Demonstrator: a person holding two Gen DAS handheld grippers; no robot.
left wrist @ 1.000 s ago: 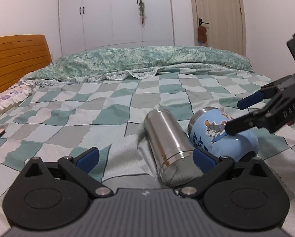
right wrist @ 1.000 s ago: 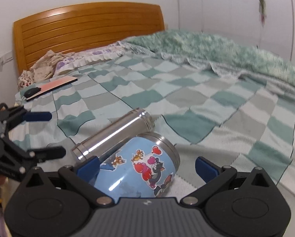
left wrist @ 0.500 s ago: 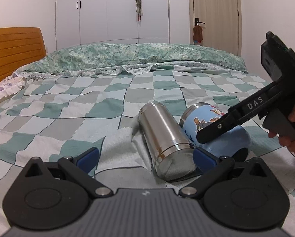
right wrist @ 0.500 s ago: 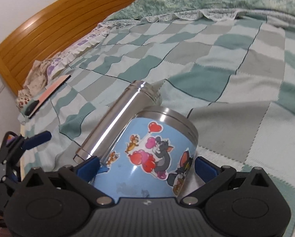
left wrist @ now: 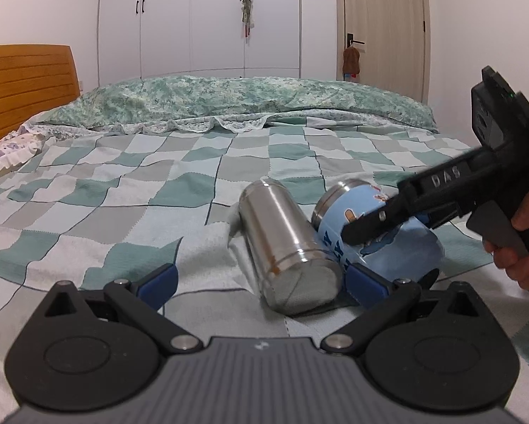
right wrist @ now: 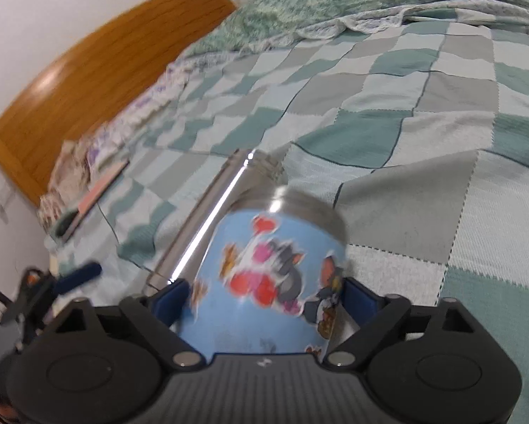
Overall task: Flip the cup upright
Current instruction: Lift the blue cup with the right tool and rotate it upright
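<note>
L gripper [left wrist: 261, 281] sits low over the checked blanket [left wrist: 130, 190], jaws wide apart w/ nothing held, the steel flask [left wrist: 287, 240] lying on its side btwn the pads. Just right of the flask & touching it, the blue cartoon cup [right wrist: 264, 282] lies on its side. R gripper [right wrist: 264, 291] has its jaws closed in on the cup's body, pads [right wrist: 358, 298] against both sides.

Steel flask [left wrist: 285, 243] — checked bedspread [left wrist: 179, 190].
</note>
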